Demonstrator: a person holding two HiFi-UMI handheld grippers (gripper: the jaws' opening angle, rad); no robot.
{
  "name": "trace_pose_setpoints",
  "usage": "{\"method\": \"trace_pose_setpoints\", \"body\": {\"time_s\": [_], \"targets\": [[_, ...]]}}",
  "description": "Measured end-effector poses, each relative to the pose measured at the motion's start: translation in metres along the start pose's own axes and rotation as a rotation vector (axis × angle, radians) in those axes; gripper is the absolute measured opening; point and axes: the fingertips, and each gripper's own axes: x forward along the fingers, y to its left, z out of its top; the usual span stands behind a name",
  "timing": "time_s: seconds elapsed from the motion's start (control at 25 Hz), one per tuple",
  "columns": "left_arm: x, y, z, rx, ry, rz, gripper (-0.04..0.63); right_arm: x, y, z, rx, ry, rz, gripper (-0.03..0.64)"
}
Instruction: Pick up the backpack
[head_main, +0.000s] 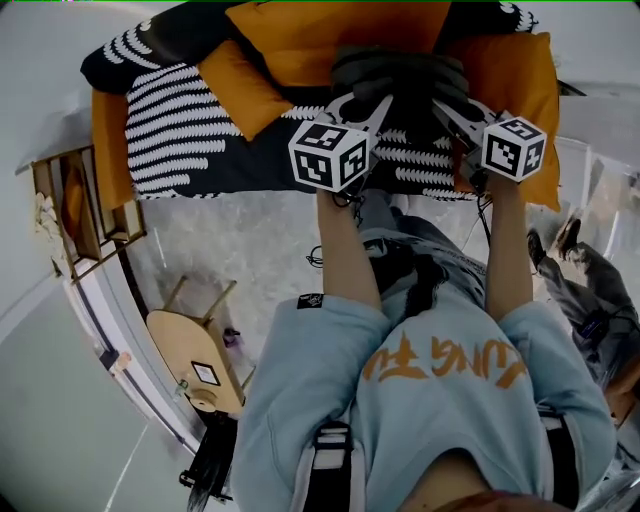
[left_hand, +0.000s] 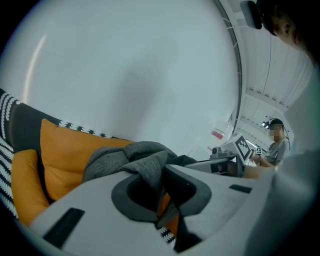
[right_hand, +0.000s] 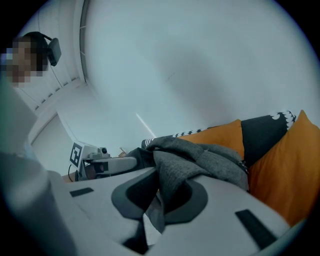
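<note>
Grey fabric is covering the pads of left gripper (left_hand: 160, 197) and right gripper (right_hand: 159, 200), probably a strap. In head view both are masking the lower backpack (head_main: 400, 72); the bed (head_main: 180, 140) is getting cropped at the top.

The backpack (head_main: 400, 75) is being held over the bed (head_main: 180, 150), straight ahead of the person, with the left claw (head_main: 372, 108) gripping its left side and the right claw (head_main: 448, 112) its right. The back cushion (head_main: 300, 35) is lying just behind it, the left cushion (head_main: 240, 88) and right cushion (head_main: 520, 80) beside it. A rack (head_main: 80, 215) is standing left of the bed, and a stool (head_main: 190, 360) is sitting on the floor (head_main: 240, 250) nearer the person.
</note>
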Motion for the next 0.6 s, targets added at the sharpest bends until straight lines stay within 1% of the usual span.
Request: {"method": "trace_pose_setpoints", "body": {"time_s": [0.12, 0.28, 0.4, 0.6], "targets": [[-0.014, -0.025, 0.008, 0.034, -0.037, 0.003, 0.061, -0.022, 0.016, 0.010, -0.048, -0.024, 0.013, 0.049], [-0.034, -0.067, 0.028, 0.077, -0.098, 0.001, 0.060, -0.061, 0.044, 0.030, -0.130, -0.065, 0.022, 0.049], [-0.050, -0.087, 0.047, 0.139, -0.144, -0.010, 0.055, -0.078, 0.064, 0.049, -0.199, -0.111, 0.037, 0.049], [-0.079, -0.131, 0.067, 0.242, -0.189, -0.041, 0.048, -0.117, 0.100, 0.067, -0.263, -0.204, 0.071, 0.048]]}}
